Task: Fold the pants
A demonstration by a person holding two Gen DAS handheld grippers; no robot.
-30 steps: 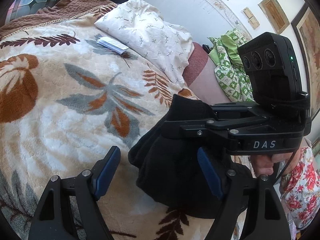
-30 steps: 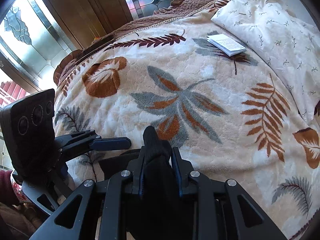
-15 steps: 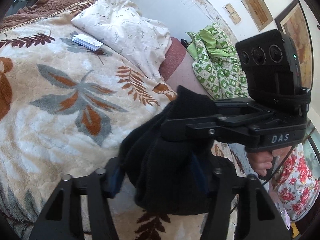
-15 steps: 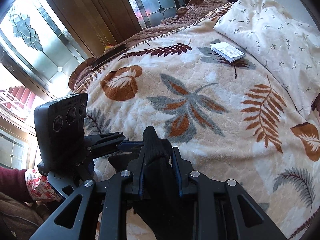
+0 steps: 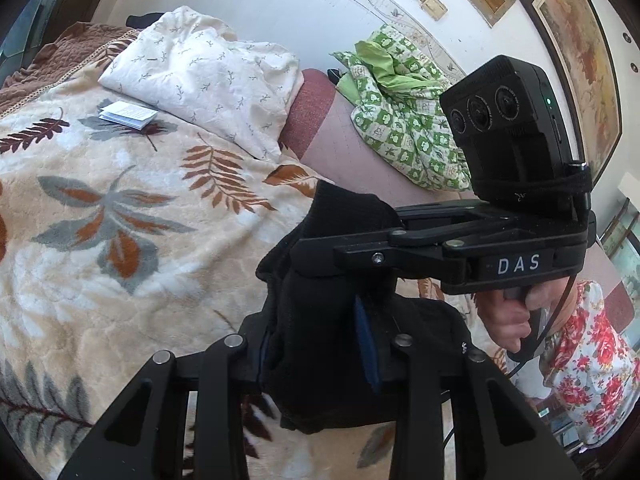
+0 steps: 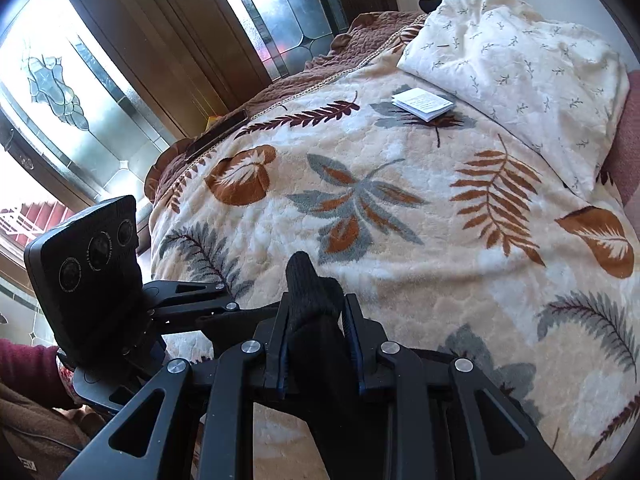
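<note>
The black pants [image 5: 320, 344] hang bunched above the leaf-patterned blanket [image 5: 120, 216]. My left gripper [image 5: 316, 344] is shut on a thick fold of them, its blue pads pressed into the cloth. My right gripper [image 6: 316, 328] is shut on another bunch of the pants [image 6: 308, 280], with a tip of cloth poking out past the fingers. In the left wrist view the right gripper [image 5: 360, 256] grips the pants just above my left fingers. In the right wrist view the left gripper [image 6: 216, 312] sits close on the left, touching the same cloth.
A white pillow [image 5: 200, 72] lies at the head of the bed, with a small white booklet [image 5: 128, 114] beside it. A green patterned cloth [image 5: 400, 120] lies past the bed's right edge. Stained-glass windows [image 6: 120, 80] stand beyond the bed's far side.
My left gripper, open a second ago, has closed onto the pants. Both grippers have lifted the cloth a little and drawn closer together.
</note>
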